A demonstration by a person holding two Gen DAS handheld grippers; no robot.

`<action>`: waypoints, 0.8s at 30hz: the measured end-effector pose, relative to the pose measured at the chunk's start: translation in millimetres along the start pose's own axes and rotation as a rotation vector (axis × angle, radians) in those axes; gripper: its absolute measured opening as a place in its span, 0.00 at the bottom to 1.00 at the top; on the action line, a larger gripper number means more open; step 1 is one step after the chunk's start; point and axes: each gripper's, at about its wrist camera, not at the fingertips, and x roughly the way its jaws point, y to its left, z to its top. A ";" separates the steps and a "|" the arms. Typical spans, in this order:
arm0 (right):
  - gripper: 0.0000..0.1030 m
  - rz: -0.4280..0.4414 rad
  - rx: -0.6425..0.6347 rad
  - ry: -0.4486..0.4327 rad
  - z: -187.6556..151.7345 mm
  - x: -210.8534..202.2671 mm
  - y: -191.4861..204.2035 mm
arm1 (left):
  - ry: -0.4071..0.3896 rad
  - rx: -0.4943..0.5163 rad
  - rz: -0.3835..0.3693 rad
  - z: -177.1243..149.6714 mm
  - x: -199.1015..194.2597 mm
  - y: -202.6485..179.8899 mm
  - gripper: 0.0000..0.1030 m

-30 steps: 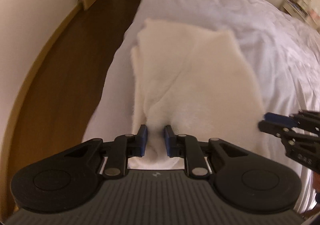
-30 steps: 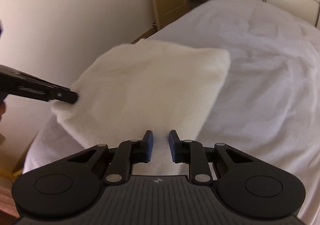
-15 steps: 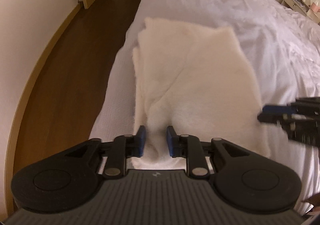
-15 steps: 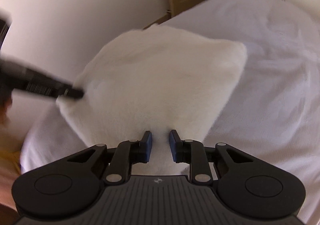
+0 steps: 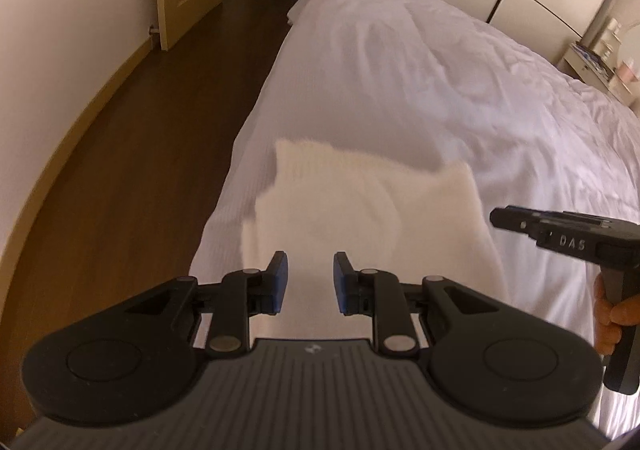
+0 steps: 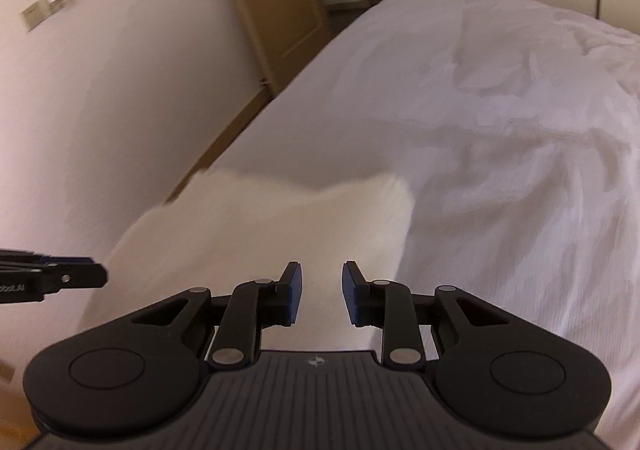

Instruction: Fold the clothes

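I see a cream garment point(image 5: 360, 210) lying on the white bed point(image 5: 440, 90) near its edge, beneath my left hand-held gripper point(image 5: 307, 282) and right hand-held gripper point(image 6: 320, 292), both with fingers apart, gripping nothing.

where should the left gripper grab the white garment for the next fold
Grip the near left corner of the white garment, coming in low from the near bed edge. It lies flat there, just ahead of the left gripper, whose jaws are open.
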 end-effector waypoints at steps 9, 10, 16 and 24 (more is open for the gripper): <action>0.34 -0.001 0.049 0.160 37.1 84.1 -31.5 | 0.019 0.004 0.033 14.3 19.0 1.7 0.16; 0.34 0.005 0.060 0.150 36.9 78.1 -31.6 | 0.014 0.004 0.036 14.2 15.0 1.0 0.16; 0.35 0.093 0.069 0.093 -7.2 -7.4 -15.5 | 0.011 0.018 0.009 -32.3 -40.0 -8.6 0.16; 0.28 0.145 -0.072 0.206 -98.1 -47.0 37.3 | 0.152 -0.049 0.083 -107.1 -29.5 -0.7 0.03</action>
